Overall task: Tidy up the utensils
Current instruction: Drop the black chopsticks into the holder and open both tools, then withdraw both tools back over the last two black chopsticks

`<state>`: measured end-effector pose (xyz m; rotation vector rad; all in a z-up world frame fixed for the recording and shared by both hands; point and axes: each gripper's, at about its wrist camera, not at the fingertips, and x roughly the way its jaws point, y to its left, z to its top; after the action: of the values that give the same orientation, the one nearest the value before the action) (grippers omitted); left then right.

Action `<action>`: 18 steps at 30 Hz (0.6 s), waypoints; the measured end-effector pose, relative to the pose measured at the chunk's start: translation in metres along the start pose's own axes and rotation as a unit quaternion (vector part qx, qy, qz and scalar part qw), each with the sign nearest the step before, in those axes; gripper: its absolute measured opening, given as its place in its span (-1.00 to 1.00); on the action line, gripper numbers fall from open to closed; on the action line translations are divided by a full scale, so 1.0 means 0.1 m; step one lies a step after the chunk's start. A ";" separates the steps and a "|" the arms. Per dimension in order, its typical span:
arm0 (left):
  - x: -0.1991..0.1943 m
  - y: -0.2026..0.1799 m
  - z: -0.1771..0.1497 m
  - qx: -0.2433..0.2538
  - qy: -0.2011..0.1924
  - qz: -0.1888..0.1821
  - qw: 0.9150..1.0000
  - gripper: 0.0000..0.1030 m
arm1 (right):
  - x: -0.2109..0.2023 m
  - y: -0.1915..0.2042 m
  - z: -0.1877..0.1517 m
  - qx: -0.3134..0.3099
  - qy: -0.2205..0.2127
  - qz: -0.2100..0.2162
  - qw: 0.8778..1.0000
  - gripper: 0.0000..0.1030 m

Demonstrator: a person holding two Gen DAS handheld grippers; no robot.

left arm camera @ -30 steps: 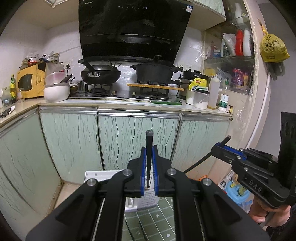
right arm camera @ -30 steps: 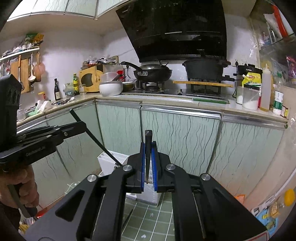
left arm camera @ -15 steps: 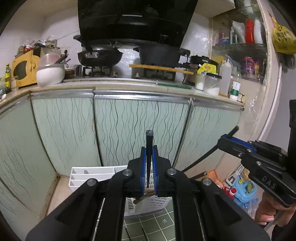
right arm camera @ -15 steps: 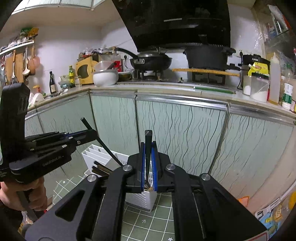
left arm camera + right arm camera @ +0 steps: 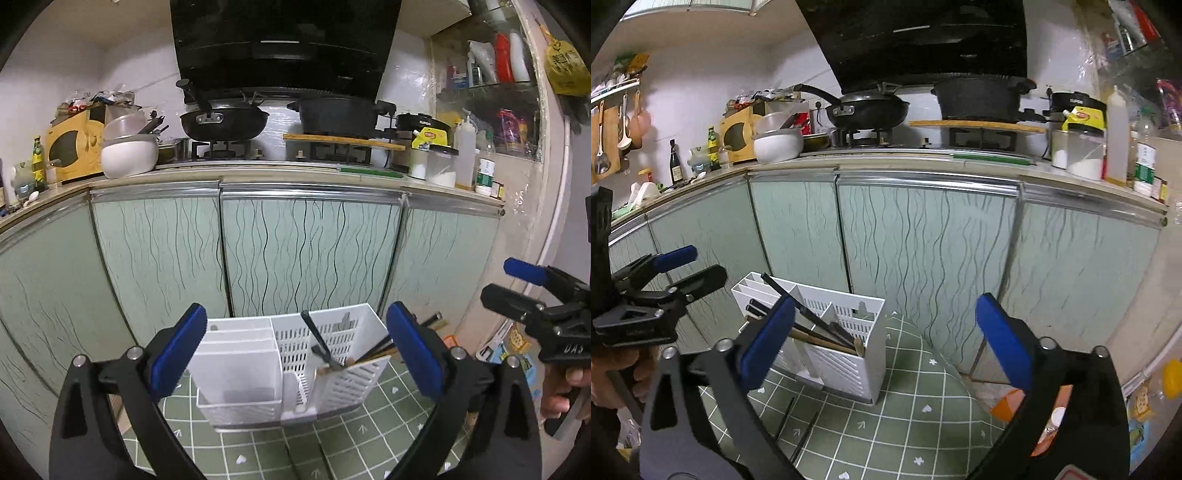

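Both my left gripper (image 5: 295, 345) and right gripper (image 5: 884, 332) are opening on nothing above green floor tiles (image 5: 923, 421), the white utensil caddy (image 5: 295, 369) lower centre before wavy-lined cabinet doors (image 5: 310, 251)

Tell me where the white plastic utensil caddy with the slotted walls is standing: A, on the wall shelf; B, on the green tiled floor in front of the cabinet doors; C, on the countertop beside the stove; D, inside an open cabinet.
B: the white plastic utensil caddy stands on the green tiled floor, before the closed cabinet doors.
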<state>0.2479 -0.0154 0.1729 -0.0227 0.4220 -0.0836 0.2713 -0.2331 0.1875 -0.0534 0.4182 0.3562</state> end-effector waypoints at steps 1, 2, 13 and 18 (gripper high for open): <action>-0.03 0.00 0.00 0.003 0.001 0.001 1.000 0.90 | -0.05 0.01 -0.02 -0.001 0.001 -0.002 1.000 0.84; -0.07 0.00 -0.01 0.006 0.003 0.006 1.000 0.91 | -0.09 0.02 -0.03 -0.001 0.001 -0.001 1.000 0.84; -0.55 -0.02 -0.14 0.016 0.006 0.019 1.000 0.91 | -0.48 0.18 -0.14 -0.005 0.001 0.003 1.000 0.84; -0.74 -0.01 -0.20 0.014 0.005 0.019 1.000 0.91 | -0.64 0.27 -0.24 -0.010 0.003 0.002 1.000 0.84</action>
<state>0.1723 -0.0106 0.1847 0.0127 0.4312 -0.0521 0.1974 -0.2315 0.1922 -0.0735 0.4203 0.3637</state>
